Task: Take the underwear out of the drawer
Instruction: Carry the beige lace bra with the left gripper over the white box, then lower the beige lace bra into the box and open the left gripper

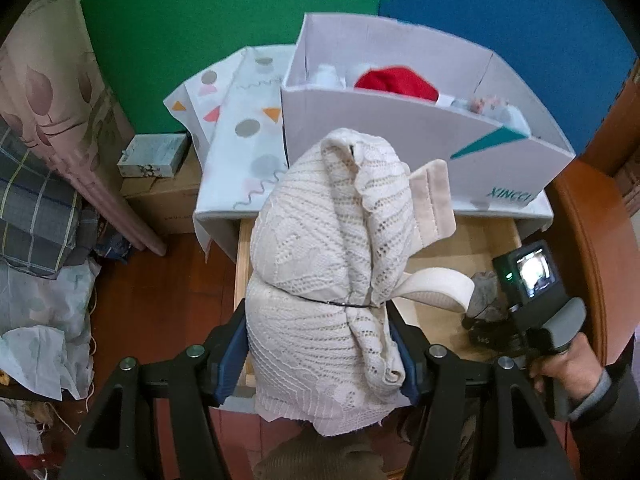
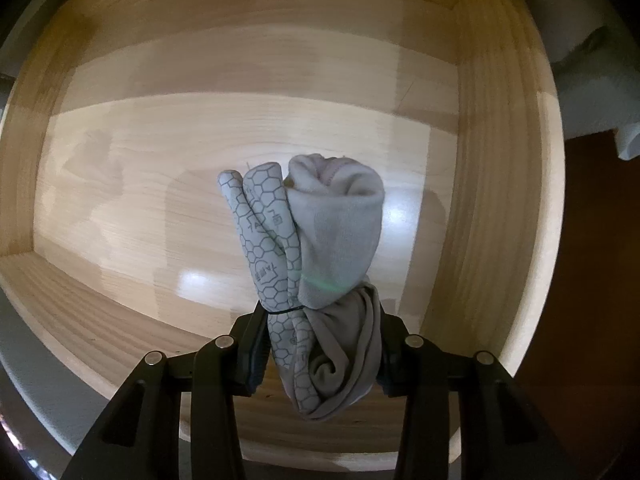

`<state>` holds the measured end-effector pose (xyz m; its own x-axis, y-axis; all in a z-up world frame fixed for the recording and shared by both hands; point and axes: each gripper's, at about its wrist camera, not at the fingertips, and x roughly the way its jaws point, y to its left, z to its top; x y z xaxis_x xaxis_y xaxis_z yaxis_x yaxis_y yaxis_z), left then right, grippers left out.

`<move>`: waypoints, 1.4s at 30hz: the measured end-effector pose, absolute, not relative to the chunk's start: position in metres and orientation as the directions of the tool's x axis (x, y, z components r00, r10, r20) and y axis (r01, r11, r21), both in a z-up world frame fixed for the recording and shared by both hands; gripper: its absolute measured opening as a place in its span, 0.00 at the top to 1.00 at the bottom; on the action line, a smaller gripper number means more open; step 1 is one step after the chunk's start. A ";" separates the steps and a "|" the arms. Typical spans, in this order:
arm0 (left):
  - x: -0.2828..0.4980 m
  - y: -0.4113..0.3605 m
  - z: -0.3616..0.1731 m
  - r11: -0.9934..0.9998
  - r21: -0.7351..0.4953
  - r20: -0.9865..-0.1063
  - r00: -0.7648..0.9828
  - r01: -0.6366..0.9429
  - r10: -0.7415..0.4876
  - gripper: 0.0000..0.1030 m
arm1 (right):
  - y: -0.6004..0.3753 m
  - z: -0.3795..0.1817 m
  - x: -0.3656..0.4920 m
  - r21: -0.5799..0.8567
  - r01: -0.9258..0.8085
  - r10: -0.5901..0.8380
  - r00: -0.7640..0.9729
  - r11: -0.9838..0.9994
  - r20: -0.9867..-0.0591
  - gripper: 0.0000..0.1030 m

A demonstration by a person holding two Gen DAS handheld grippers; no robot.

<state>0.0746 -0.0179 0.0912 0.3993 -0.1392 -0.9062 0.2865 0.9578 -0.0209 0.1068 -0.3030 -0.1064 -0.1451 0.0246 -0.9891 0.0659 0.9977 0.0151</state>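
My left gripper [image 1: 320,364] is shut on a cream lace underwear bundle [image 1: 324,264] tied with a thin black band, held above the left part of the open wooden drawer [image 1: 492,236]. My right gripper [image 2: 320,356] is shut on a grey rolled underwear bundle [image 2: 316,248] with a hexagon-print waistband, also banded, held just over the bare wooden drawer floor [image 2: 160,208]. The right gripper's handle and camera [image 1: 528,280] show in the left wrist view inside the drawer's right side, held by a hand.
A white cardboard box [image 1: 400,128] with a red item [image 1: 396,82] stands on the cabinet top over a patterned cloth [image 1: 240,120]. Piled bedding [image 1: 44,208] lies left. A small box [image 1: 154,156] sits on a carton. A round wooden edge [image 1: 588,240] is right.
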 end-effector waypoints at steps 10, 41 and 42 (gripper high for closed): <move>0.078 -0.004 0.159 0.961 -0.057 -0.838 0.510 0.271 -0.194 0.39 | -0.292 -0.101 0.109 -0.067 0.038 -0.061 -0.137 0.997 -0.989 0.63; 0.222 -0.099 0.148 0.969 -0.006 -0.824 0.548 0.248 -0.145 0.39 | -0.289 -0.105 0.098 -0.056 0.033 -0.051 -0.125 0.998 -0.991 0.63; 0.224 -0.102 0.142 0.969 0.008 -0.827 0.546 0.249 -0.133 0.39 | -0.292 -0.103 0.098 -0.054 0.032 -0.049 -0.125 0.998 -0.991 0.63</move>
